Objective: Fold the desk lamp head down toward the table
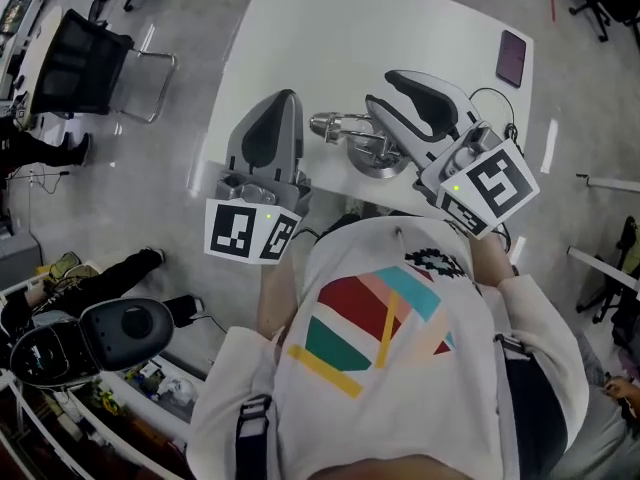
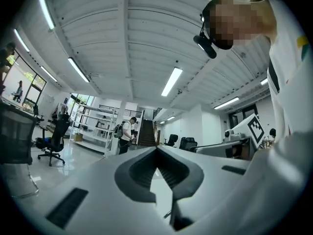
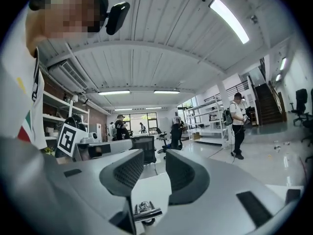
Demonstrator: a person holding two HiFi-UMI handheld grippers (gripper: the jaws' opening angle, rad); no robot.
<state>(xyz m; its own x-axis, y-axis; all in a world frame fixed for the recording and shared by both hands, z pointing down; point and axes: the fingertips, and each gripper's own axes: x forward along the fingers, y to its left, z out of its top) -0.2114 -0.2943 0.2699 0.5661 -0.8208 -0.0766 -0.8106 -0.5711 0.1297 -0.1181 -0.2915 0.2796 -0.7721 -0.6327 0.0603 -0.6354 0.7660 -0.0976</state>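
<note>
A silvery metal desk lamp [image 1: 358, 144] lies low on the white table [image 1: 400, 28], its round base toward the person and its arm and head folded flat to the left. My left gripper [image 1: 287, 98] hovers to the left of the lamp, jaws closed together with nothing between them; in the left gripper view [image 2: 156, 149] the tips meet against the open room. My right gripper [image 1: 385, 88] is over the lamp's right side, jaws a little apart and empty [image 3: 155, 153]. Neither gripper view shows the lamp.
A dark purple flat object [image 1: 511, 58] lies at the table's far right corner. A black office chair [image 1: 85, 63] stands left of the table, and a dark round device [image 1: 120, 333] sits at lower left. People stand in the room [image 2: 126, 133] [image 3: 238, 124].
</note>
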